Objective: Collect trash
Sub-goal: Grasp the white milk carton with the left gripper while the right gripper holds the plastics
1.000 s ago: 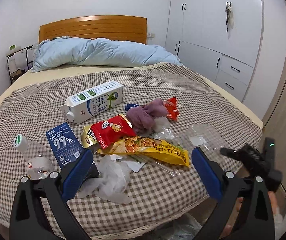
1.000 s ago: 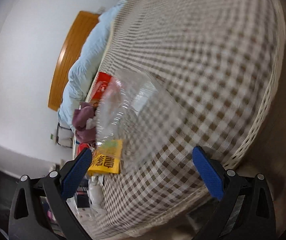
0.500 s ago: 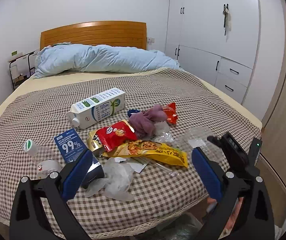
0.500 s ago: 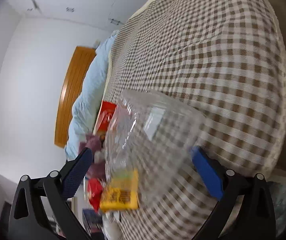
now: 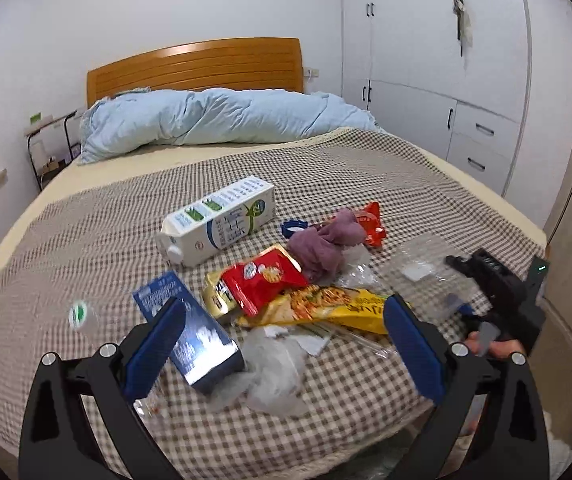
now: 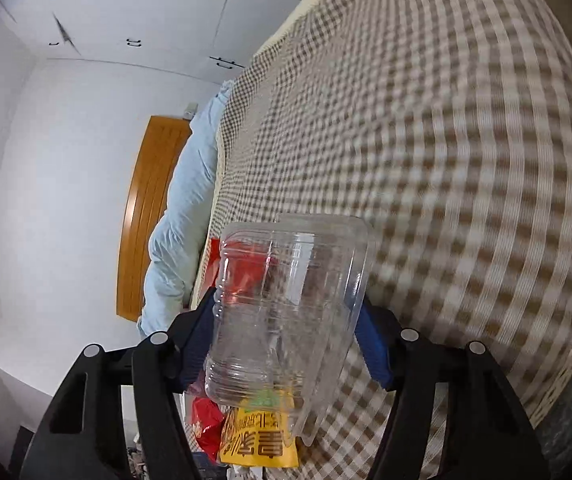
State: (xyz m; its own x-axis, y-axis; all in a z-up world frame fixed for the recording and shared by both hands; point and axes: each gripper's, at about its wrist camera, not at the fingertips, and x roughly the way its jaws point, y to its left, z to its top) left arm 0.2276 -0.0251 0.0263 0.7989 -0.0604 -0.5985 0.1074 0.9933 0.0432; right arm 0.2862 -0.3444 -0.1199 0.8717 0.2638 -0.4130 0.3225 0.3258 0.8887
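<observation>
— How far has the clean-up got?

— Barely begun, I'd say. The checked bedspread [image 5: 366, 168] is covered with rubbish. The milk carton [image 5: 218, 220] lies at about twelve o'clock in the heap, the red snack packet [image 5: 264, 280] at its middle, and the yellow noodle wrapper [image 5: 334, 306] just below that. A purple cloth [image 5: 326, 244] sits at two o'clock with a blue bottle cap [image 5: 292, 227] beside it. A dark blue box [image 5: 190, 336] is at eight o'clock and crumpled clear film [image 5: 274, 372] at six.

— Anything actually picked up?

— One piece. The right gripper [image 6: 286, 336] has just been closing its jaws, and the clear plastic container [image 6: 286, 312] is between them; the blue pads look pressed to its two sides. It is over the bed's near right corner, at four o'clock from the pile.

— And the other tool?

— The left gripper [image 5: 282, 348] hovers over the near side of the heap, jaws wide apart and empty. The box and film show between them but untouched.

— Where does it all go?

— I can't tell. Something crinkled shows below the bed's edge, too dim to name. Nearly everything remains.
</observation>
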